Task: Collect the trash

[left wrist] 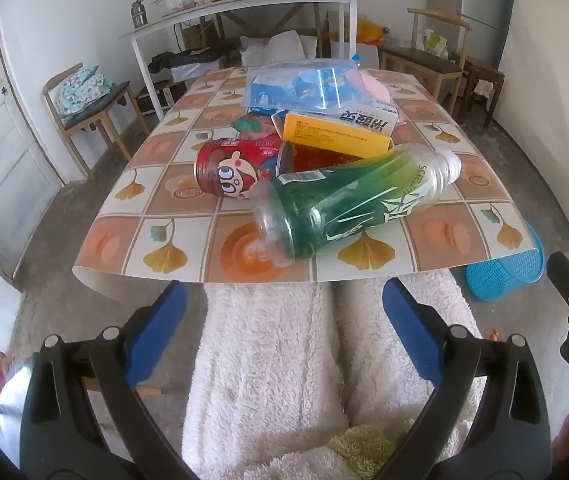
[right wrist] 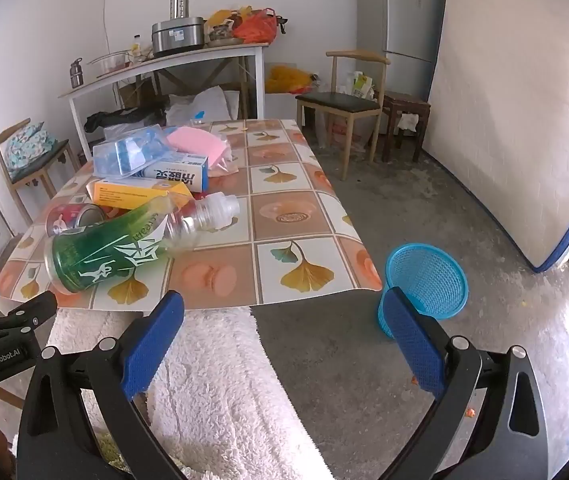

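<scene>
Left wrist view: your left gripper [left wrist: 284, 316] hangs just short of the desk's near edge, over your white fleece-covered knees; its fingers [left wrist: 158, 320] are spread wide, gripping nothing.
Right wrist view: your right gripper [right wrist: 280, 328] sits off the desk's near right corner, fingers [right wrist: 412, 340] released and wide apart, nothing between them.
Desk: the desk [left wrist: 172, 248] wears a glossy tiled cloth with ginkgo leaves and orange rounds; its near edge overhangs your lap.
Trash: a green bottle [left wrist: 356, 200] lies on its side nearest you, base toward you, neck pointing away to the right. A red can [left wrist: 240, 168] lies just left of it, touching. Behind them a yellow box [left wrist: 336, 134] leans on a white and blue box [left wrist: 368, 116], with a clear blue bag [left wrist: 304, 84] on top and a pink sheet [right wrist: 198, 142] at the back.
Bin: a blue basket [right wrist: 428, 280] stands on the concrete floor, right of the desk, near your right gripper.
Room: white walls, a white side table [right wrist: 188, 60] loaded with pots and bags, wooden chairs [right wrist: 348, 100], a grey fridge [right wrist: 400, 20], a mattress [right wrist: 516, 120] leaning on the right wall.
In the way: the bottle lies across the front of the pile.
</scene>
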Available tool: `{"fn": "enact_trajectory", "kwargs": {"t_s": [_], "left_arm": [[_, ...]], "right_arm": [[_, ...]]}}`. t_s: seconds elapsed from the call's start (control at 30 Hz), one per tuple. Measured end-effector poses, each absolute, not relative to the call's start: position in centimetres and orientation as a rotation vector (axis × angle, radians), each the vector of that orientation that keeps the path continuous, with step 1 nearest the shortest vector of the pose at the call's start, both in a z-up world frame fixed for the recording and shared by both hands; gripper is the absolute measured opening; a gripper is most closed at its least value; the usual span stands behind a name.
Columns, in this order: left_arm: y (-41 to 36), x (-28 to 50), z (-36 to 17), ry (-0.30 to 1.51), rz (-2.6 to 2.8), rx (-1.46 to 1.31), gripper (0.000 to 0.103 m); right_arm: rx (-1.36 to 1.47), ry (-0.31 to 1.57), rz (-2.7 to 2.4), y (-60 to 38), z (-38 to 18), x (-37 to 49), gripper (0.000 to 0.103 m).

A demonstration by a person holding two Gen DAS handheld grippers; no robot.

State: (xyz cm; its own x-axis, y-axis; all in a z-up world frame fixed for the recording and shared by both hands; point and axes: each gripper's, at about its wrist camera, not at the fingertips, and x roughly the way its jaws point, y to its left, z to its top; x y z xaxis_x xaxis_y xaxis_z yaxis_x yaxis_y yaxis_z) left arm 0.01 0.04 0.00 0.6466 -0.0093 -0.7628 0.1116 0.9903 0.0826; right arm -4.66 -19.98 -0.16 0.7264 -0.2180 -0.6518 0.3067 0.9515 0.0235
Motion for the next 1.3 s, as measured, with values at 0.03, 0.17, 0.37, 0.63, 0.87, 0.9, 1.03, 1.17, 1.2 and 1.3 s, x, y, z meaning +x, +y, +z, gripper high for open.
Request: {"fn": "enact_trajectory", "kwargs": {"t_s": [0.03, 0.17, 0.37, 0.63, 0.87, 0.9, 1.03, 1.17, 1.2, 1.3], "left_arm": [[0.04, 0.0, 0.0, 0.866, -0.068, 0.126, 0.094], [0.04, 0.0, 0.0, 0.865, -0.069, 0.126, 0.094], [0.02, -0.01, -0.02, 0.864, -0.07, 0.125, 0.094], [0.04, -0.01, -0.01, 0.864, -0.07, 0.123, 0.094], [0.62, 0.08, 0.0, 0.869, -0.072, 0.123, 0.094], [0.64, 0.16, -0.07, 0.869, -0.072, 0.124, 0.094], [0.75, 0.17, -0.06, 0.869, -0.071, 0.126, 0.094], [0.76, 0.19, -0.06, 0.87, -0.071, 0.122, 0.094], [0.73, 0.19, -0.07, 0.871, -0.071, 0.122, 0.094], [0.62, 0.18, -0.07, 0.871, -0.071, 0.122, 0.094]], "right_arm": [[0.133, 0.699, -0.291, -20.0, -0.14, -4.68, 0.097], [0.133, 0.699, -0.291, -20.22, -0.19, -4.77, 0.097], [0.132, 0.697, -0.292, -20.35, -0.19, -4.78, 0.097], [0.131, 0.696, -0.291, -20.06, 0.02, -4.73, 0.097], [0.132, 0.696, -0.293, -19.9, 0.01, -4.64, 0.097], [0.131, 0.695, -0.294, -19.87, 0.0, -4.65, 0.097], [0.132, 0.696, -0.292, -19.81, -0.08, -4.57, 0.097], [0.13, 0.697, -0.29, -19.78, 0.21, -4.35, 0.097], [0.129, 0.696, -0.291, -19.73, 0.26, -4.31, 0.097], [0.131, 0.697, -0.291, -19.74, 0.2, -4.32, 0.097]]}}
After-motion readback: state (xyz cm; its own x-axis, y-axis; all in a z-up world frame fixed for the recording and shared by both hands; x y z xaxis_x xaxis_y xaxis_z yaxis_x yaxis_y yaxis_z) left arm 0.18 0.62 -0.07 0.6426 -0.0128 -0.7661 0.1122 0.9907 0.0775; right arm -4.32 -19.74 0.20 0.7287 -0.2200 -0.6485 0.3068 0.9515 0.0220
